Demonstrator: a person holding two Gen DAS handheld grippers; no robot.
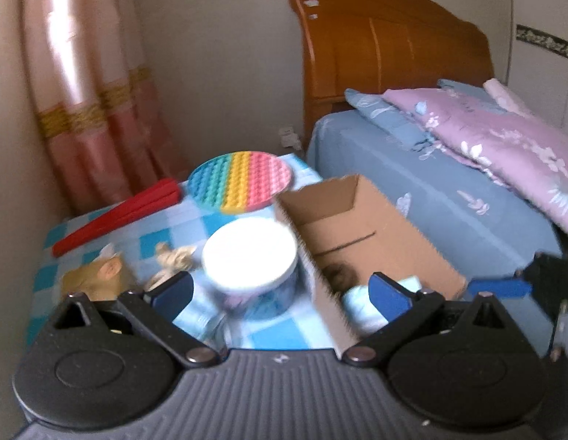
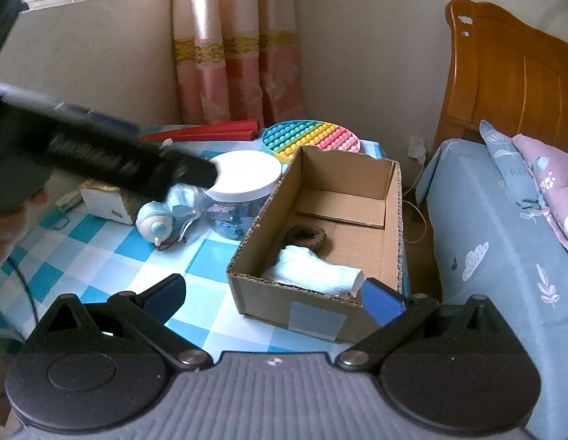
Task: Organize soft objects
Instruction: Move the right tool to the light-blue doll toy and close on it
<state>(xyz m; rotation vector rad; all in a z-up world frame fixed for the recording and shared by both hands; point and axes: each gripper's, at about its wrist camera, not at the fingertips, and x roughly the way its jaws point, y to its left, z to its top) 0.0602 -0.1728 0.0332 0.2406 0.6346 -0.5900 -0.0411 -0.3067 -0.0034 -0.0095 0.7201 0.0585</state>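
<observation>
An open cardboard box (image 2: 390, 201) stands on the blue checked table (image 2: 111, 253); it also shows in the left wrist view (image 1: 379, 227). Inside lie a light blue face mask (image 2: 313, 273) and a brown hair tie (image 2: 309, 236). Left of the box lie a crumpled blue mask (image 2: 183, 203) and a small pastel plush toy (image 2: 154, 224). My left gripper (image 1: 280, 293) is open above the white-lidded jar (image 1: 249, 256); its body crosses the right wrist view (image 2: 100, 157). My right gripper (image 2: 273, 295) is open and empty, near the box's front edge.
A round rainbow pop-it (image 2: 311, 139) and a red folded fan (image 2: 207, 132) lie at the table's back. A small tan box (image 2: 106, 201) sits at the left. A bed (image 2: 504, 227) with blue sheet and pink quilt stands right, curtain (image 2: 236, 44) behind.
</observation>
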